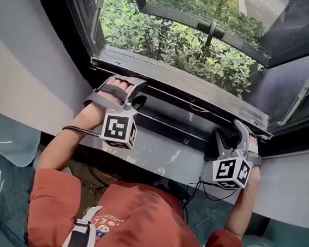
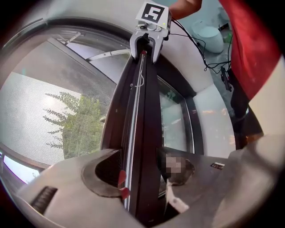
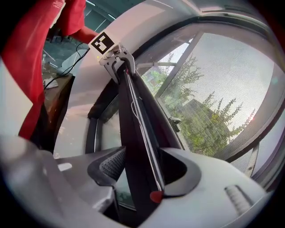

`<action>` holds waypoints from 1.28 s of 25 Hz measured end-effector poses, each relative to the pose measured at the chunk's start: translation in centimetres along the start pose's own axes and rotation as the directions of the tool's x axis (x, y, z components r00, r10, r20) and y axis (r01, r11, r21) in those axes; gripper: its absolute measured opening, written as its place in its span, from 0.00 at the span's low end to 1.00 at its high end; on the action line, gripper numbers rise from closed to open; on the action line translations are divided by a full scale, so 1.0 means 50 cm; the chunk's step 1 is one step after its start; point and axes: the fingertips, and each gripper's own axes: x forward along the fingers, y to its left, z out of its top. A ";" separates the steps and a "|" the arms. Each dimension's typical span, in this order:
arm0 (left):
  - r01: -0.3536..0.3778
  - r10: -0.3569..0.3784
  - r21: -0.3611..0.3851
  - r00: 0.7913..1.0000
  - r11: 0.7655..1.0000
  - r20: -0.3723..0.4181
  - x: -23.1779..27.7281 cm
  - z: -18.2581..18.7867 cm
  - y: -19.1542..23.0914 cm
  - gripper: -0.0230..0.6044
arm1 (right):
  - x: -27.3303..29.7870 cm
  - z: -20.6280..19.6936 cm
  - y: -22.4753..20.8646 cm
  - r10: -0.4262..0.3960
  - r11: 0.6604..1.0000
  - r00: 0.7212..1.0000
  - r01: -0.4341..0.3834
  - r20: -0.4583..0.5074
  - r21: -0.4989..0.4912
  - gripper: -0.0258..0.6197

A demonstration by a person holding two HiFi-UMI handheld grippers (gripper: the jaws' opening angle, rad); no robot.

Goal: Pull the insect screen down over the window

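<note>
The dark screen bar (image 1: pixel 187 103) runs across the middle of the head view, low down, just above the grey sill (image 1: pixel 157 150). The left gripper (image 1: pixel 138 99) holds the bar near its left end, with both jaws squeezed tight on it. The right gripper (image 1: pixel 224 134) is near the right end. The bar sits between its jaws, but they are let go, with a gap at one pad (image 3: pixel 110 165). The mesh (image 3: pixel 222 89) fills the upper right of the right gripper view, with green bushes (image 1: pixel 174 40) behind it.

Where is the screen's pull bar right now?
In the head view the pull bar lies along the bottom of the window, passing between the jaws of the left gripper and the right gripper.
</note>
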 end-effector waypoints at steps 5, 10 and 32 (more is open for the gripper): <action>0.021 -0.021 -0.024 1.000 0.999 0.010 0.016 -0.004 -0.025 0.40 | 0.013 -0.012 0.024 0.020 1.000 1.000 -0.021 0.002 0.016 0.43; -0.009 0.010 -0.031 1.000 0.999 0.024 0.021 -0.002 -0.016 0.40 | 0.019 -0.014 0.016 -0.024 0.999 0.999 0.023 0.027 0.030 0.44; -0.062 0.066 -0.094 0.997 0.994 0.043 0.022 0.003 -0.005 0.40 | 0.017 -0.013 0.004 -0.065 0.997 0.997 0.064 0.044 0.042 0.43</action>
